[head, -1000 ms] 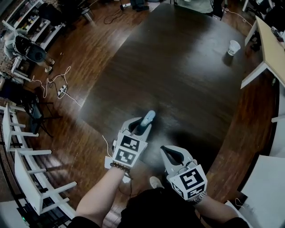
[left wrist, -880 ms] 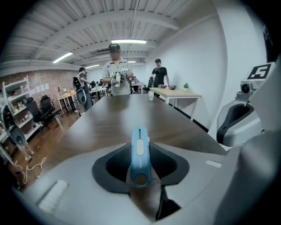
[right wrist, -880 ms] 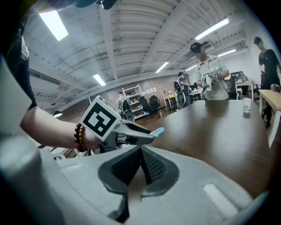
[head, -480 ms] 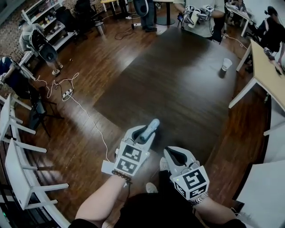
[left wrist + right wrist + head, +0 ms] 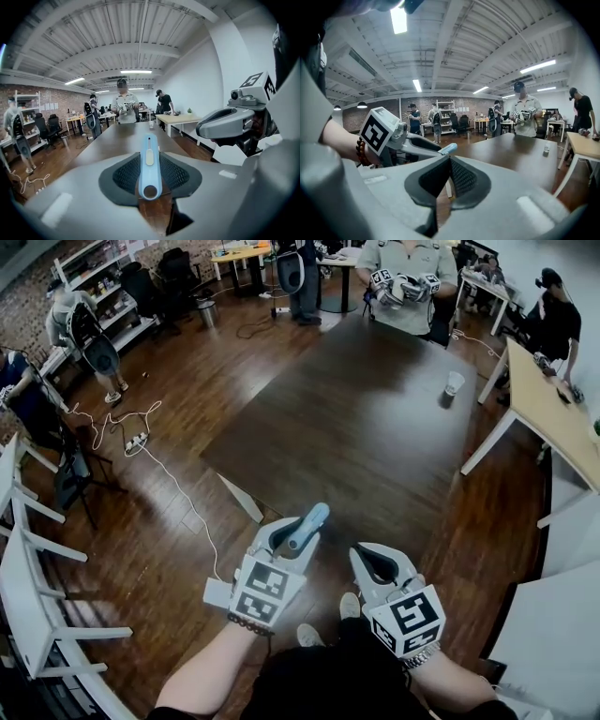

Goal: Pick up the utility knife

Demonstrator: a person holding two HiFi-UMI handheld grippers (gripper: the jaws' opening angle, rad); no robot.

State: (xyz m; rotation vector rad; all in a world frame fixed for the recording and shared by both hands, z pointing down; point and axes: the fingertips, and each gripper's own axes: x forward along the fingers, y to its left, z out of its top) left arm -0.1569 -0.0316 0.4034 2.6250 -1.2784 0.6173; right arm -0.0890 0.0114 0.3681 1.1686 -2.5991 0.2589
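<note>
The light blue utility knife [image 5: 309,521] is clamped between the jaws of my left gripper [image 5: 298,526], held in the air in front of the near edge of the dark table [image 5: 375,427]. In the left gripper view the knife [image 5: 149,164] runs lengthwise between the black pads, its slider facing up and its ringed end toward the camera. Beside it, my right gripper [image 5: 372,563] is shut with nothing in it. In the right gripper view its pads [image 5: 461,177] meet at the tip, and the knife's end [image 5: 446,149] pokes out of the left gripper [image 5: 412,145].
A paper cup [image 5: 455,382] stands near the table's far right corner. A person with grippers [image 5: 408,287] stands at the far end. White chairs [image 5: 28,549] line the left, a light wooden table [image 5: 553,418] stands at the right, and cables [image 5: 159,465] trail over the floor.
Both grippers have lifted up and back from the table toward the person's body. The left one keeps the knife. The head view has tilted up and shows more of the room.
</note>
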